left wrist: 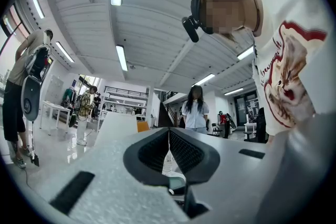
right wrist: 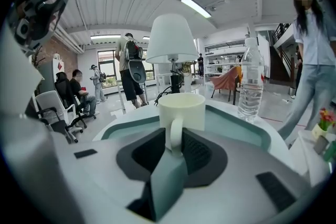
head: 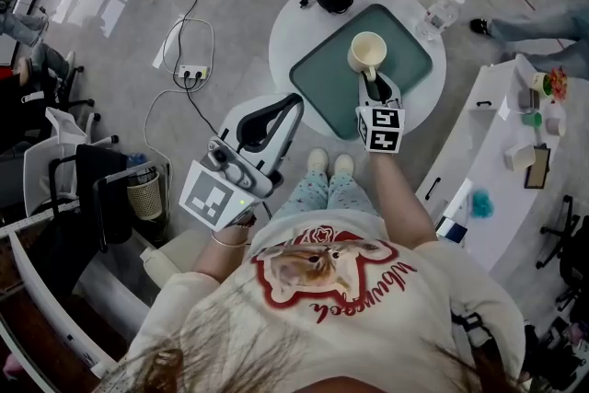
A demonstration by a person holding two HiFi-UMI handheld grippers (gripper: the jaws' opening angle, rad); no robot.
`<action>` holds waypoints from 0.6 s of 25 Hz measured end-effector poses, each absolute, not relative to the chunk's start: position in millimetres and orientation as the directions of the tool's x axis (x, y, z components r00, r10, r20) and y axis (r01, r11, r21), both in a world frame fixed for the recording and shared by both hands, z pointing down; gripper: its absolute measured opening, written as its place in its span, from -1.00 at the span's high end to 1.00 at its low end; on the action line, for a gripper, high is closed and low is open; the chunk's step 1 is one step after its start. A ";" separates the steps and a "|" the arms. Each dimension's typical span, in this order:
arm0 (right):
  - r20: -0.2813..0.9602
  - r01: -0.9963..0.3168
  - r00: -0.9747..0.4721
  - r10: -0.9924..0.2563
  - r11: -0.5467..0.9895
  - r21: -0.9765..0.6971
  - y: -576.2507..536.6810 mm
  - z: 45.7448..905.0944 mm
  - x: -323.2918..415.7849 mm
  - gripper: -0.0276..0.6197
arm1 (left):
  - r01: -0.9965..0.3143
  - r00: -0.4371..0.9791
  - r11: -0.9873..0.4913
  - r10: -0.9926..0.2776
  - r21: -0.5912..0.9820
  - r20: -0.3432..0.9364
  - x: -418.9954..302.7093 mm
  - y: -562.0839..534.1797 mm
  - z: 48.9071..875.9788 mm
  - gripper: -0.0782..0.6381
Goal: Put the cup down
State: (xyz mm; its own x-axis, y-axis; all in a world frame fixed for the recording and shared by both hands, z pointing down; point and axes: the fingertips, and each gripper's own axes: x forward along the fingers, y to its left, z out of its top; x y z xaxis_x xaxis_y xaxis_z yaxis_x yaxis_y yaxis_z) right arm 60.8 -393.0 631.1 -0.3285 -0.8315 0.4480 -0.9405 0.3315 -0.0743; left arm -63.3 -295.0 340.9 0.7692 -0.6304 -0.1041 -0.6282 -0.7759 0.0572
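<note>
Cream cup (head: 367, 51) (right wrist: 181, 110) sits upright over the green tray (head: 322, 86) (right wrist: 237, 124) on the round white tabletop (head: 284, 38); its base is hidden, so contact is unclear. Right hand-held gripper (head: 373, 80) (right wrist: 176, 147) pinches the cup's handle. Left hand-held gripper (head: 287, 109) (left wrist: 169, 147), jaws pressed together and empty, is held left of the tray.

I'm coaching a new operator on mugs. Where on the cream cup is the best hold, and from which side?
Its handle, approached from the person's side of the tray. The cup stands upright with that thin loop turned toward them, narrow enough to pinch across, as the right gripper does.
</note>
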 end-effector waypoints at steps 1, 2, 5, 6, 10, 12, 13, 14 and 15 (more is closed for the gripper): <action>0.444 -0.940 -0.335 -0.831 0.330 -0.093 -392.5 631.2 61.8 0.72 | -0.627 0.770 -0.777 -0.629 0.058 -0.102 -63.3 -294.8 341.5 0.73; 0.434 -0.935 -0.351 -0.829 0.333 -0.121 -392.1 630.8 62.4 0.72 | -0.625 0.772 -0.778 -0.628 0.057 -0.100 -63.0 -294.6 342.1 0.73; 0.392 -0.920 -0.393 -0.832 0.355 -0.168 -390.8 625.6 68.2 0.72 | -0.617 0.779 -0.785 -0.619 0.056 -0.101 -60.3 -293.7 341.4 0.73; 0.390 -0.922 -0.387 -0.835 0.354 -0.158 -390.1 624.7 73.0 0.71 | -0.612 0.782 -0.789 -0.615 0.055 -0.102 -59.3 -293.2 340.7 0.73; 0.378 -0.929 -0.371 -0.849 0.342 -0.143 -386.8 620.2 85.2 0.71 | -0.600 0.791 -0.798 -0.602 0.053 -0.105 -57.2 -289.8 339.6 0.73; 0.365 -0.929 -0.369 -0.855 0.343 -0.136 -384.7 616.4 86.2 0.71 | -0.596 0.794 -0.801 -0.598 0.053 -0.103 -56.4 -288.2 340.1 0.73; 0.362 -0.930 -0.368 -0.856 0.344 -0.131 -383.5 614.6 87.0 0.71 | -0.594 0.797 -0.803 -0.596 0.052 -0.103 -55.4 -287.7 340.5 0.73; 0.361 -0.930 -0.367 -0.857 0.344 -0.128 -382.3 612.6 88.2 0.71 | -0.590 0.800 -0.806 -0.592 0.051 -0.103 -54.0 -287.5 340.7 0.73; 0.360 -0.931 -0.366 -0.858 0.343 -0.128 -381.1 609.3 89.6 0.71 | -0.585 0.803 -0.809 -0.587 0.049 -0.103 -52.4 -287.5 340.6 0.73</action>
State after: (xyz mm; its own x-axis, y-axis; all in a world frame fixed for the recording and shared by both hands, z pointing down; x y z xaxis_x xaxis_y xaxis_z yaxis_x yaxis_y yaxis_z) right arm 89.6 -381.1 609.3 -0.3660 -0.8583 0.3597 -0.9305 0.3431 -0.1281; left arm -52.4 -287.5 340.6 0.8029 -0.5871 -0.1035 -0.5854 -0.8093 0.0489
